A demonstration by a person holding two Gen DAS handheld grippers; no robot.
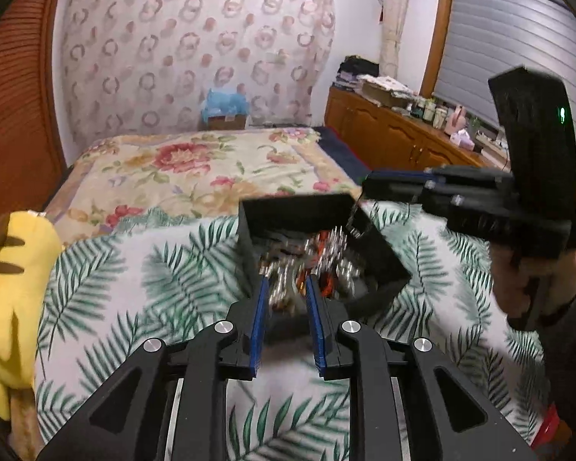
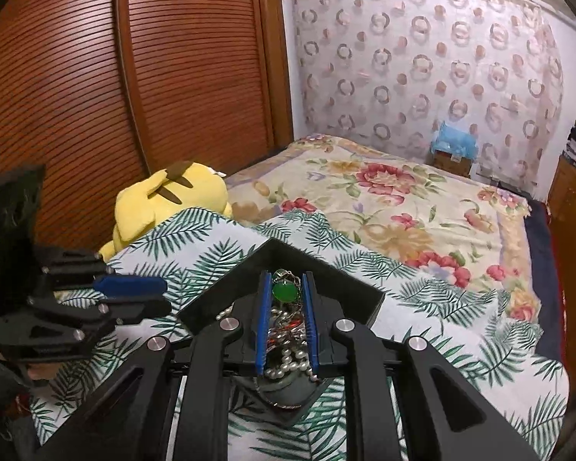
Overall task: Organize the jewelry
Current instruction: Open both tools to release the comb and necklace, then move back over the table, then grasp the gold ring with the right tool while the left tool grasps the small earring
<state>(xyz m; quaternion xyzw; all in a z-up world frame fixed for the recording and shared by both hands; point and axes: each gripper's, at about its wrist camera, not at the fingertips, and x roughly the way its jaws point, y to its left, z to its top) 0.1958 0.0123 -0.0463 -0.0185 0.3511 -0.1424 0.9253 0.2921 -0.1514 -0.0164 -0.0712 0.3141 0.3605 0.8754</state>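
Note:
A black open box (image 1: 380, 253) (image 2: 338, 276) sits on the palm-leaf cloth, filled with tangled jewelry (image 1: 311, 257), including a pearl strand (image 2: 292, 357). My left gripper (image 1: 287, 284) (image 2: 167, 294) hovers at the box's near edge. Its blue pads stand a little apart and nothing is pinched between them; the picture here is blurred. My right gripper (image 2: 286, 282) (image 1: 364, 186) hangs over the box with a green pendant (image 2: 284, 291) filling the gap between its pads. A thin chain (image 1: 355, 224) dangles from its tips over the box's far right wall.
A yellow plush toy (image 1: 11, 288) (image 2: 169, 203) lies at the left edge of the leaf-print cloth (image 1: 134, 288). Beyond it spreads a floral blanket (image 1: 196, 169). A slatted wooden wardrobe (image 2: 96, 77) stands to the left and a cluttered cabinet (image 1: 395, 134) to the right. A hand (image 1: 526, 284) holds the right gripper.

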